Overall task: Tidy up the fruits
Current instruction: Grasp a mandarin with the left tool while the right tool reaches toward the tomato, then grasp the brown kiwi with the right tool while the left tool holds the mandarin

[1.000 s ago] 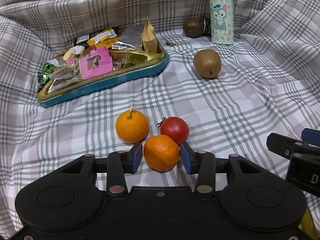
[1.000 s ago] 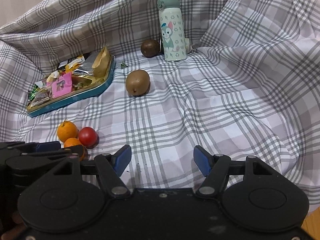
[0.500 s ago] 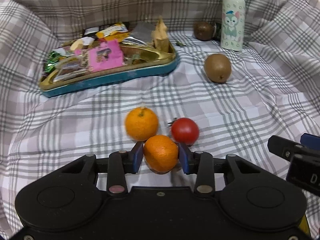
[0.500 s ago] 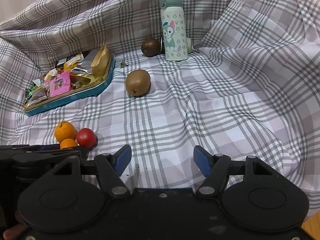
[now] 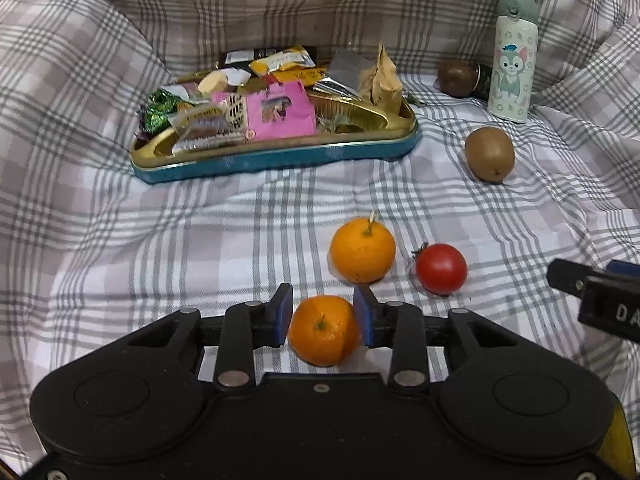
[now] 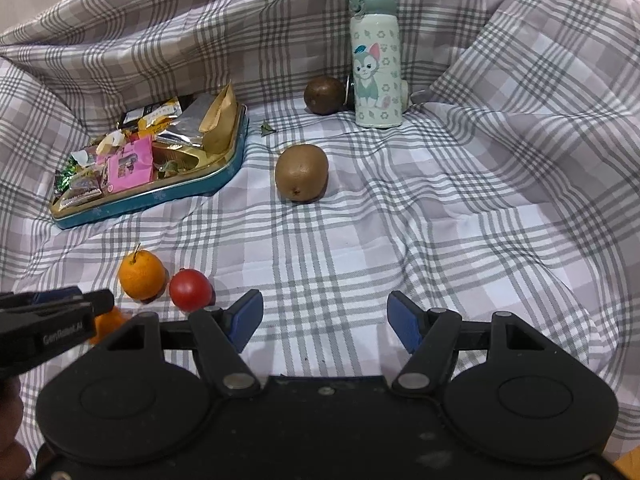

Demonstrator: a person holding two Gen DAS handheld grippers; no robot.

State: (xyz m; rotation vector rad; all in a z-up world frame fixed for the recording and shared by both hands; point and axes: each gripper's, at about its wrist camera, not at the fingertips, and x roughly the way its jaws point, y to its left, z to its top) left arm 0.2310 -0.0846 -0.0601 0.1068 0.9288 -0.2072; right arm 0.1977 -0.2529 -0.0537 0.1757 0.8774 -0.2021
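Note:
My left gripper (image 5: 323, 316) is shut on a small orange mandarin (image 5: 323, 330), its blue pads pressed against both sides. A second mandarin with a stem (image 5: 363, 250) and a red tomato (image 5: 441, 268) lie on the checked cloth just beyond it. Farther back right lies a brown kiwi (image 5: 489, 154), and a darker kiwi (image 5: 456, 78) rests beside the bottle. My right gripper (image 6: 325, 318) is open over bare cloth with nothing between its fingers. From the right wrist view, the stemmed mandarin (image 6: 141, 275) and tomato (image 6: 190, 290) lie at the left, the brown kiwi (image 6: 301, 173) in the middle.
A teal and gold tin tray (image 5: 280, 156) full of wrapped snacks stands at the back left. A pale green cartoon bottle (image 5: 513, 56) stands upright at the back right. The checked cloth (image 6: 440, 220) rises in folds all around.
The left gripper closed onto the near mandarin and carried it left, away from the other mandarin and the tomato. The right gripper shifted slightly and stayed open.

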